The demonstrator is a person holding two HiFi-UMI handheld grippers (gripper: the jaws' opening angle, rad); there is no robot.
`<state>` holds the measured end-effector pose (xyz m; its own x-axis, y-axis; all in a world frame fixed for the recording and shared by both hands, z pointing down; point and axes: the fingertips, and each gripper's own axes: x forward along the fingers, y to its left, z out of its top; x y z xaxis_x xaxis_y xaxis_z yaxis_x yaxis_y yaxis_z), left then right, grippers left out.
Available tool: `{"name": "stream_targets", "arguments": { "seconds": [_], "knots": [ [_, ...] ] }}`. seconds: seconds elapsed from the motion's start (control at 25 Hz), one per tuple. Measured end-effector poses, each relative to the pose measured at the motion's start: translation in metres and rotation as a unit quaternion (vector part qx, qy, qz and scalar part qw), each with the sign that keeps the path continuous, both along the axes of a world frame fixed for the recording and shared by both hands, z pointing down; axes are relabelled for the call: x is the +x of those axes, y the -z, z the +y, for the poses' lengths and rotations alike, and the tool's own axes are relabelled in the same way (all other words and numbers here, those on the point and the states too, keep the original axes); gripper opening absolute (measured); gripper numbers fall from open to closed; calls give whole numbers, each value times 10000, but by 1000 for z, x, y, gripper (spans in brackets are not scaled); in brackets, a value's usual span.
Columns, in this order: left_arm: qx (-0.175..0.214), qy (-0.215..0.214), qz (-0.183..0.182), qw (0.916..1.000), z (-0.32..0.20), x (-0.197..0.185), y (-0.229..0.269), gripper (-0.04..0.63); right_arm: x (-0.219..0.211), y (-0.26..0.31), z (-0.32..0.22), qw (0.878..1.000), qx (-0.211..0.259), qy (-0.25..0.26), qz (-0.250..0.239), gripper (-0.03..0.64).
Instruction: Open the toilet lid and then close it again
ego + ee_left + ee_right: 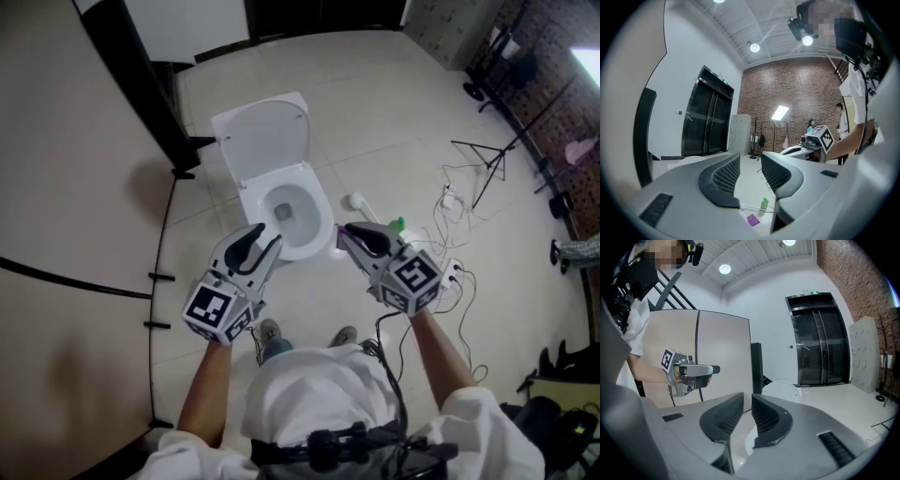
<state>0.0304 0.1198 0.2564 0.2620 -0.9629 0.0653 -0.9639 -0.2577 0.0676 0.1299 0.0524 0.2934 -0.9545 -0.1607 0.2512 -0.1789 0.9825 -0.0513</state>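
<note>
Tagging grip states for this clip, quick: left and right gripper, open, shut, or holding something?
Left gripper: open, nothing between its fingers.
Right gripper: shut, holding nothing.

One white ceramic toilet [319,214] ahead of both jaws, one raised white lid [265,141], two grippers, left gripper [265,236] and right gripper [347,232], one green plastic bottle [397,223] beyond the right jaws.

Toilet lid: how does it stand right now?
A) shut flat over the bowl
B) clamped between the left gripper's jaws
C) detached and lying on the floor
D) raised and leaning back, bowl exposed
D: the head view shows the toilet lid standing raised behind the exposed bowl.
</note>
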Motion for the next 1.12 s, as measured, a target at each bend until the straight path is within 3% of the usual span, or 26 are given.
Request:
{"name": "stream_targets", "arguments": {
  "seconds": [0.44,0.72,1.12],
  "knots": [
    [-13,-325,-49,9995,8,-51,-8,133,-41,-6,8,9989,-10,-469,5,57],
    [-275,-498,-53,9984,17,-104,-23,134,-56,-19,28,9950,-106,-991,55,57],
    [-419,-381,-50,9984,-32,-153,-37,135,-69,-27,-8,9917,-276,-1255,-10,57]
  ]
}}
